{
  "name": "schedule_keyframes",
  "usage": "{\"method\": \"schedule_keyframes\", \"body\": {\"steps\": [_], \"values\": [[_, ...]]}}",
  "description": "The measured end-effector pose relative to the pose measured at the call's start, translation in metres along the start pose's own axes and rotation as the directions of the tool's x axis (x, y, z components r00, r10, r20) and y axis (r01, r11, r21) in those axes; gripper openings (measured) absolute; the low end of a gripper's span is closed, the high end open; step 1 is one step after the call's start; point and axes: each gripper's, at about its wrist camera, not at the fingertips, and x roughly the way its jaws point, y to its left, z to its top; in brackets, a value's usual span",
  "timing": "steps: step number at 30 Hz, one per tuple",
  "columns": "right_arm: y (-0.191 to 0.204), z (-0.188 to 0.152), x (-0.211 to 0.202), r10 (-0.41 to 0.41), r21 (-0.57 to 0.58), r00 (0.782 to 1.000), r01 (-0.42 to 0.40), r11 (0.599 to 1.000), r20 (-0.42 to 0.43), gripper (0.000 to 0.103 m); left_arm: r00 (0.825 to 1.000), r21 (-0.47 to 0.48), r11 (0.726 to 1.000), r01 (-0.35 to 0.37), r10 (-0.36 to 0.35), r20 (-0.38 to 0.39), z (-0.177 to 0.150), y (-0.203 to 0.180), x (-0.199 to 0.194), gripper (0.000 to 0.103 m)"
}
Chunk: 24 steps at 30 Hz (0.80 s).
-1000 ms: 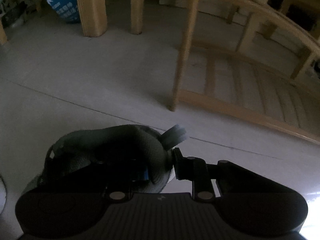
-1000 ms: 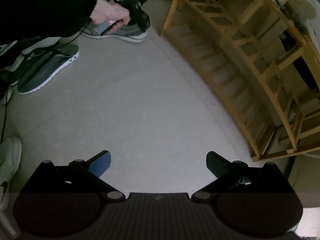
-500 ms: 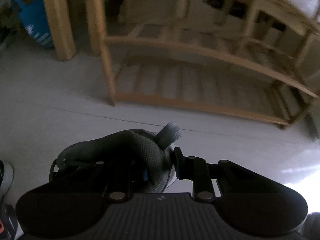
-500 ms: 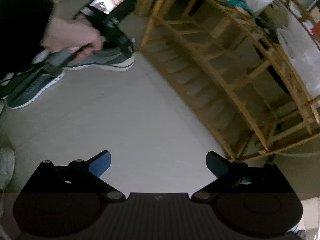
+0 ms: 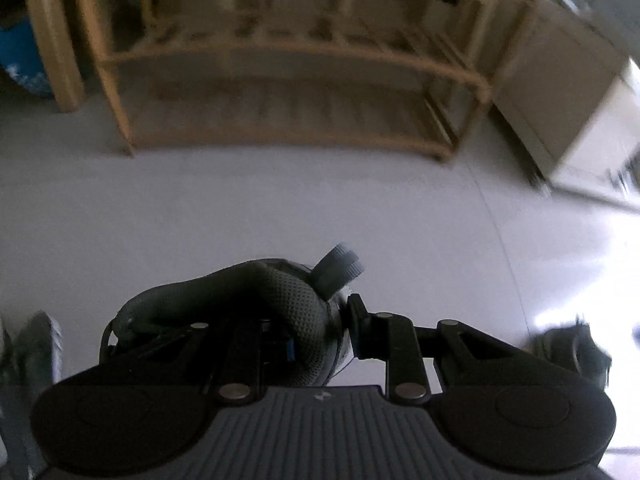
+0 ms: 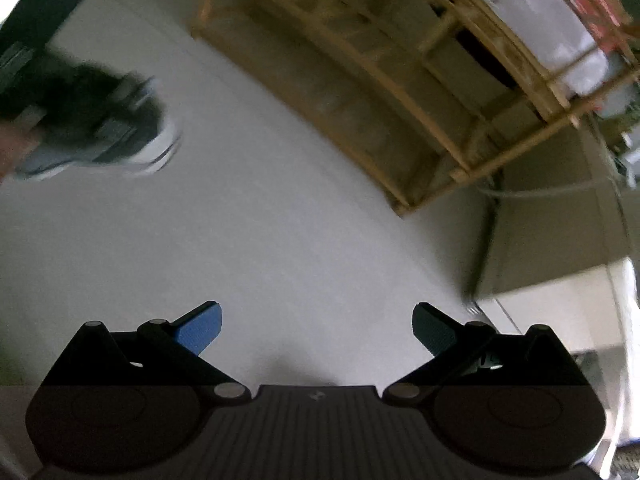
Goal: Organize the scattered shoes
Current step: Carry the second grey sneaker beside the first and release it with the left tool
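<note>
A dark grey mesh sneaker (image 5: 256, 312) with a ribbed heel loop sits low in the left wrist frame, its heel collar pinched between the nearly closed jaws of the left gripper (image 5: 320, 340), which points steeply down over pale floor. The wooden shoe rack (image 5: 280, 80) fills the upper frame. The right gripper (image 6: 316, 330), jaws spread wide and empty, also angles downward; the carried sneaker blurs at upper left there.

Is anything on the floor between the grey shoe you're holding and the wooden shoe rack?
Nothing visible. The left gripper holds the grey shoe by its heel collar, and only bare floor lies between it and the wooden rack, whose bottom shelf looks empty, though blurred.
</note>
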Motion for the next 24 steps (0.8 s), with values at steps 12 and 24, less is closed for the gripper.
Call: {"method": "schedule_keyframes", "body": {"steps": [12, 24], "values": [[0.01, -0.098, 0.064, 0.068, 0.005, 0.99, -0.068, 0.998, -0.127, 0.103, 0.992, 0.038, 0.998, 0.056, -0.051, -0.113, -0.074, -0.076, 0.055, 0.025], [0.018, -0.136, 0.087, 0.135, 0.008, 0.971, -0.136, 0.991, -0.2, 0.103, 0.995, 0.185, 0.981, -0.052, 0.066, -0.071, -0.091, -0.103, 0.06, 0.069]]}}
